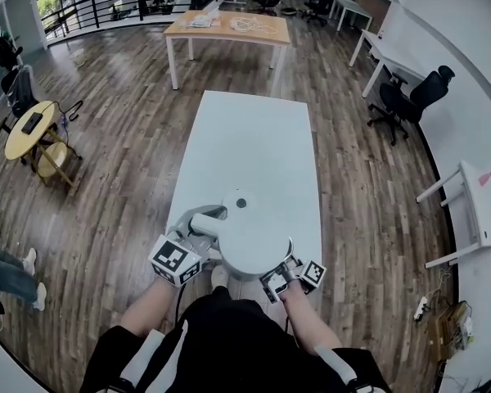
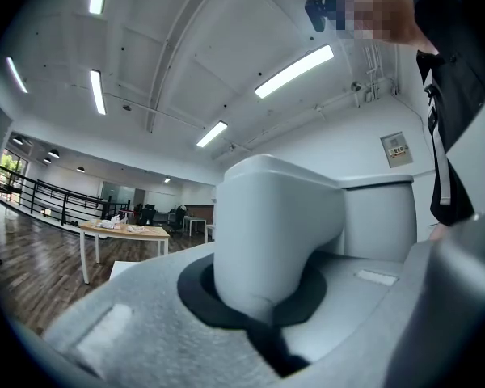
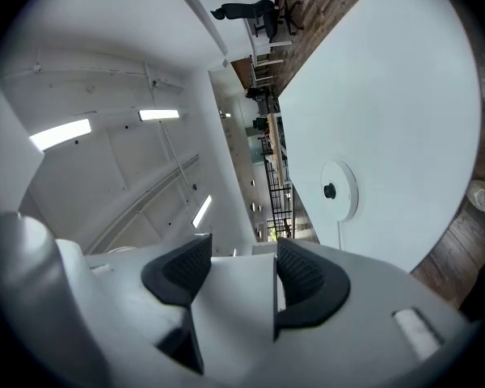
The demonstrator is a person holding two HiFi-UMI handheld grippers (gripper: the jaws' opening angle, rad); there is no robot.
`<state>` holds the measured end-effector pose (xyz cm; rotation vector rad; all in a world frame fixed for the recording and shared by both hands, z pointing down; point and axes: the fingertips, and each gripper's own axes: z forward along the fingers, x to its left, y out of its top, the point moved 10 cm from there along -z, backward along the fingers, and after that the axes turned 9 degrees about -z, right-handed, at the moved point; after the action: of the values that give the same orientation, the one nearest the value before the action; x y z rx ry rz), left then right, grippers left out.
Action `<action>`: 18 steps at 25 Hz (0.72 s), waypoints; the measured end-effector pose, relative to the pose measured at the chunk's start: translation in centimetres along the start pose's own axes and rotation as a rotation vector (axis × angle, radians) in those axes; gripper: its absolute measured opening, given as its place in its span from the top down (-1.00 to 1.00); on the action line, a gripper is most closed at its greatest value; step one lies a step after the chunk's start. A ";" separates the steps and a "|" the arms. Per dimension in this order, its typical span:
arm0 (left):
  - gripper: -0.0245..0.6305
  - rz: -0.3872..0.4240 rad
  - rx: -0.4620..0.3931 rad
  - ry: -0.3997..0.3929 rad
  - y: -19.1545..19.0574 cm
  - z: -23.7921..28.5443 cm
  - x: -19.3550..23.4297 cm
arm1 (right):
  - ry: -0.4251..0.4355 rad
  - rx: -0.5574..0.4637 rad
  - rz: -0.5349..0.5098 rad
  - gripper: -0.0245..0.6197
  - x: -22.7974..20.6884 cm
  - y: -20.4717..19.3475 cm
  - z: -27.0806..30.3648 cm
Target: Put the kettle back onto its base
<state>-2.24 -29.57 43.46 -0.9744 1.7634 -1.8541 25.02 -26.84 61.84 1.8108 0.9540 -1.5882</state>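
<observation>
L gripper (image 2: 259,297): closed on handle (image 2: 267,225) of kettle (image 1: 254,240). Dark pads hug handle both sides, no gap seen. Points roughly level.

R gripper (image 3: 234,281): closed too, pads pinching a white slab-like edge. Prob. kettle's rim or body on its near right side; exact part unclear.

Kettle: white, round top seen from above in head view. Held betw. both grippers at near end of counter (image 1: 254,137), right in front of person. Handle sticks out to left. Bottom lifted off counter or not: can't tell from above.

Base (image 1: 240,201): white disc w/ dark centre pin, flat on counter, just beyond kettle on far side. Near edge hidden behind kettle's outline in head view. Seen ahead in R gripper view, w/ thin cord (image 3: 338,233) running off it.

Key relation: base lies ahead of kettle, away from person, a touch left of kettle's centre. Both grippers about equally near; L one likely takes load via handle.

Next move, est.: short push forward, centre kettle over pin, lower straight. Risk: off-centre landing, kettle rocking on base rim.
</observation>
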 end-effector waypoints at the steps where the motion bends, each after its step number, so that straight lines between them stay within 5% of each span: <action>1: 0.92 -0.004 -0.006 0.001 0.1 0.3 0.7 | 0.000 0.002 -0.003 0.12 -0.1 0.3 0.7; 18: 0.92 0.006 -0.105 0.106 -0.3 4.6 7.7 | -0.064 0.041 -0.163 0.18 -1.4 6.0 9.5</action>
<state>-4.14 -38.21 45.20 -0.9228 1.9414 -1.8563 23.99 -38.11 61.39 1.7359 1.0707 -1.7651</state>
